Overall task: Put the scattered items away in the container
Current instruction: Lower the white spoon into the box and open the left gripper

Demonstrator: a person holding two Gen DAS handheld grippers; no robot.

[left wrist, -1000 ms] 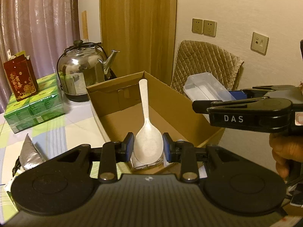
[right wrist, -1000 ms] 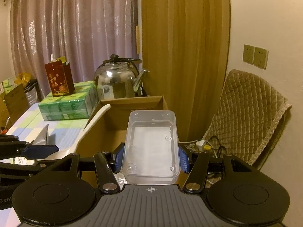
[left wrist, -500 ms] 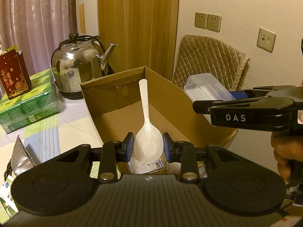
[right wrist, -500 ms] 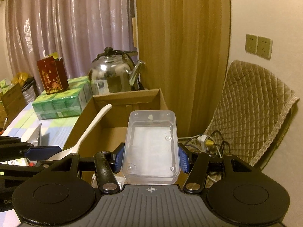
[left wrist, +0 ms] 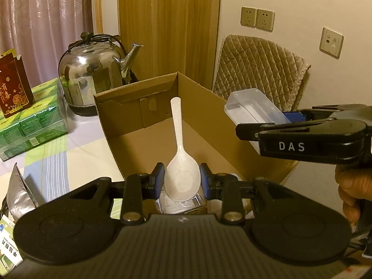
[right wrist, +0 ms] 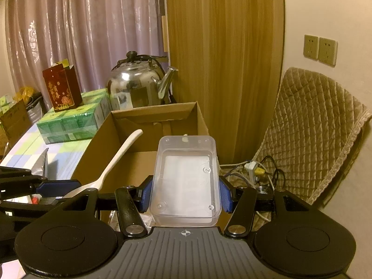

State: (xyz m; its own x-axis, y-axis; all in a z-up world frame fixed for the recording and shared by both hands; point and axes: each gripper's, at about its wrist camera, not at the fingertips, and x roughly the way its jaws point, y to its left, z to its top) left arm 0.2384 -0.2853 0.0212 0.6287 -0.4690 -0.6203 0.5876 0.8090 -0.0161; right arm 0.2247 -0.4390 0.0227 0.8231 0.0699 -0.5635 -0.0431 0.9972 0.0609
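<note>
Cardboard box: open on the table, some clear packaging already inside. Clear plastic tub: empty, clamped in my right hand-held gripper, above the box. White rice spoon: speckled, bowl pinched in my left hand-held gripper, likewise undelivered. Foil pouch remained outside.

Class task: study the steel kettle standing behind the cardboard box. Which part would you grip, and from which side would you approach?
Grip the kettle by its arched black handle, coming from above. The body is wide, round and shiny, likely too broad and slippery for the jaws; the spout points toward the cardboard box, which blocks that side.
</note>
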